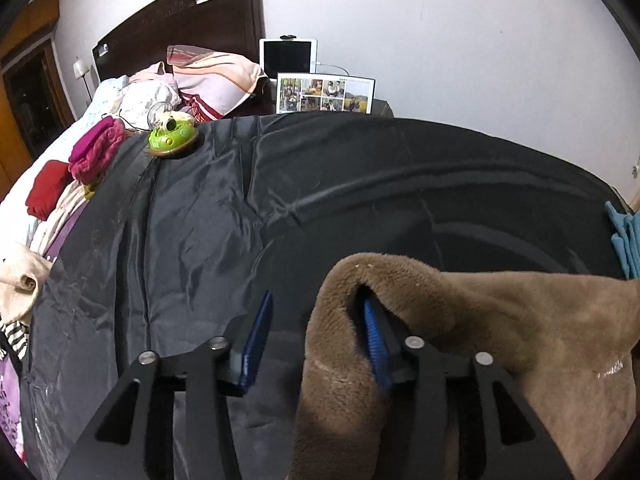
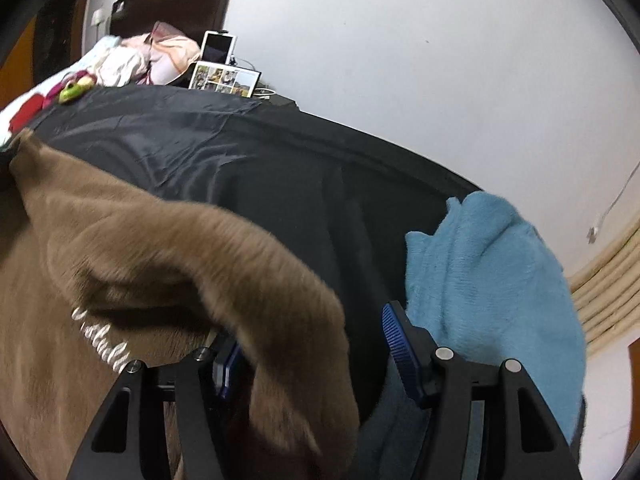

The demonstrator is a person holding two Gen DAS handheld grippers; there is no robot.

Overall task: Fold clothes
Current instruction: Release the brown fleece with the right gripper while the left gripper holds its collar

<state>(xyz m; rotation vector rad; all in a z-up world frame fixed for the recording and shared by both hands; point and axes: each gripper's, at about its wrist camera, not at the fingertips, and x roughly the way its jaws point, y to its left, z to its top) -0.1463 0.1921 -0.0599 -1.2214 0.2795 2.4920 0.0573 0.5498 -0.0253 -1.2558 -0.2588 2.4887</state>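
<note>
Brown fleece garment (image 1: 460, 320) lies on the black sheet (image 1: 240, 208) covering the bed. Left gripper (image 1: 316, 340) parted, fleece draped over its right finger, not pinched. Right gripper (image 2: 312, 352) parted, brown fold hanging loose between. Blue towel (image 2: 492, 272) beside.

— How is your left gripper (image 1: 316, 332) sitting?

— Tilted steeply downward, my jaws standing apart. My left finger (image 1: 256, 344) is bare, its blue pad clear of everything. My right finger (image 1: 376, 344) is tucked inside a fold of the brown fleece garment (image 1: 460, 320), which drapes over it and hangs down between my two fingers. Nothing is pinched.

— And the right gripper (image 2: 312, 344)?

— Also angled down, jaws parted. My right finger (image 2: 400, 348) shows its ribbed blue pad uncovered. My left finger (image 2: 226, 368) is mostly hidden under the same brown fleece, which spills across it into the gap.
</note>
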